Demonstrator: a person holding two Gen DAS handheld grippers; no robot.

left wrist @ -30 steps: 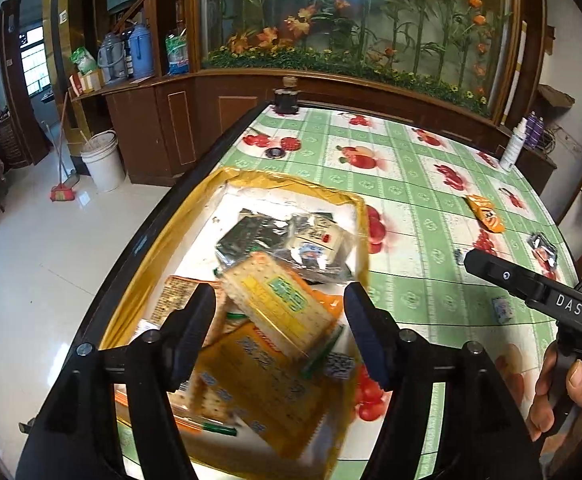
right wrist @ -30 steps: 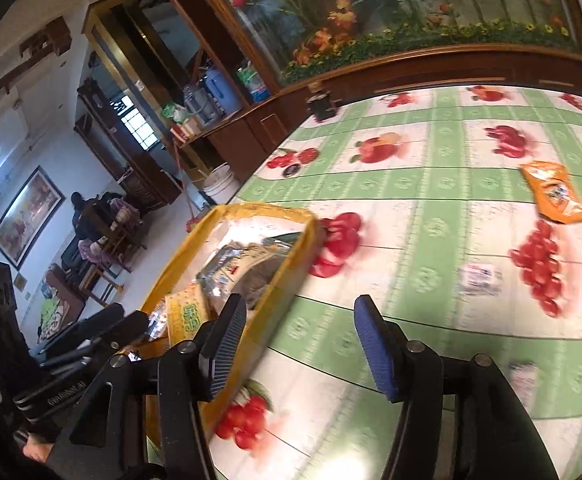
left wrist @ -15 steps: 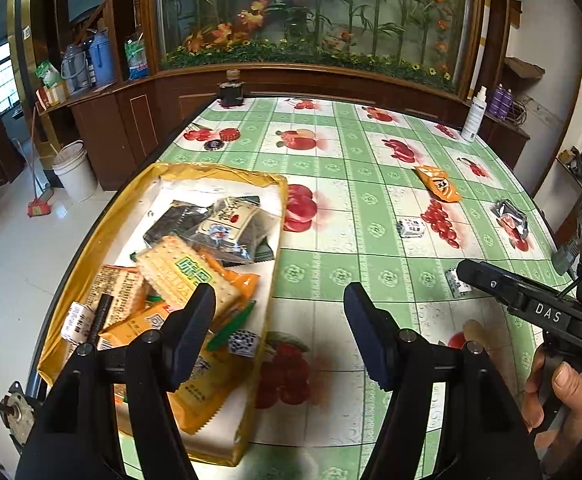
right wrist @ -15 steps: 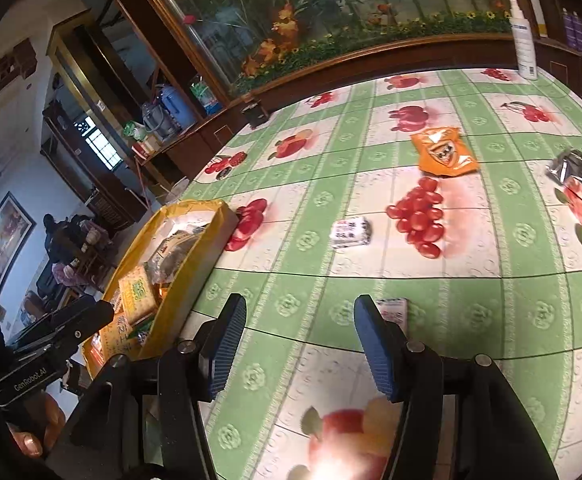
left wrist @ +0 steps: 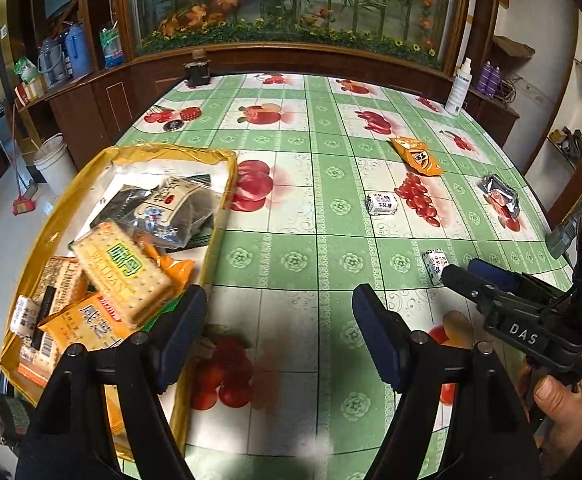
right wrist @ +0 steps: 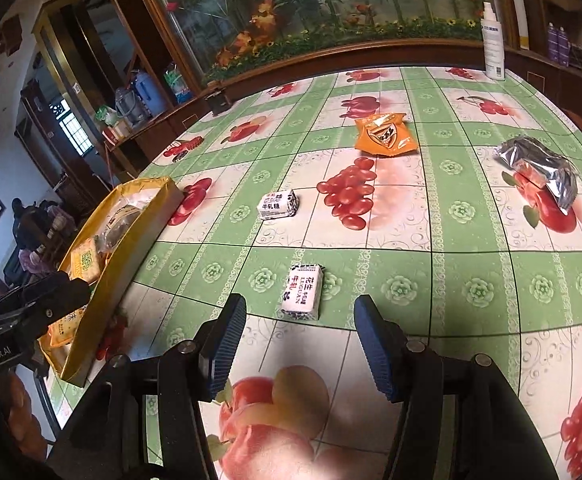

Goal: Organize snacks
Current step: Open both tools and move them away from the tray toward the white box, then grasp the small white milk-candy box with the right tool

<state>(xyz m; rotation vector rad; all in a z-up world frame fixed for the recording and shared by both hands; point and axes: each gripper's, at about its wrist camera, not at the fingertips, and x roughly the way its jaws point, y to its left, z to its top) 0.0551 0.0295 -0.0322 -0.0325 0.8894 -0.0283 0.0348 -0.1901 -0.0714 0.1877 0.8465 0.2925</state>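
Green-and-white checked oilcloth printed with red fruit covers the table (right wrist: 471,264), with a glass-fronted cabinet of artificial flowers behind it. Near the right gripper (right wrist: 300,334) lies a small white nougat packet with dark lettering (right wrist: 303,291), just ahead of its blue-padded fingers, whose jaws stand wide apart and empty; half a second ago this packet sat farther off, so the gripper has closed in on it. Beyond it lie a second small white packet (right wrist: 277,205), an orange foil snack bag (right wrist: 385,134) and a crinkled silver foil pack (right wrist: 539,168), all well apart. At the left edge, the shallow yellow tray (left wrist: 227,184) holds cracker packs and a dark clear-wrapped bundle. Over the cloth beside the tray, the left gripper (left wrist: 279,336) hangs with jaws spread, having swung right since a second ago, when it hung over the tray's contents.
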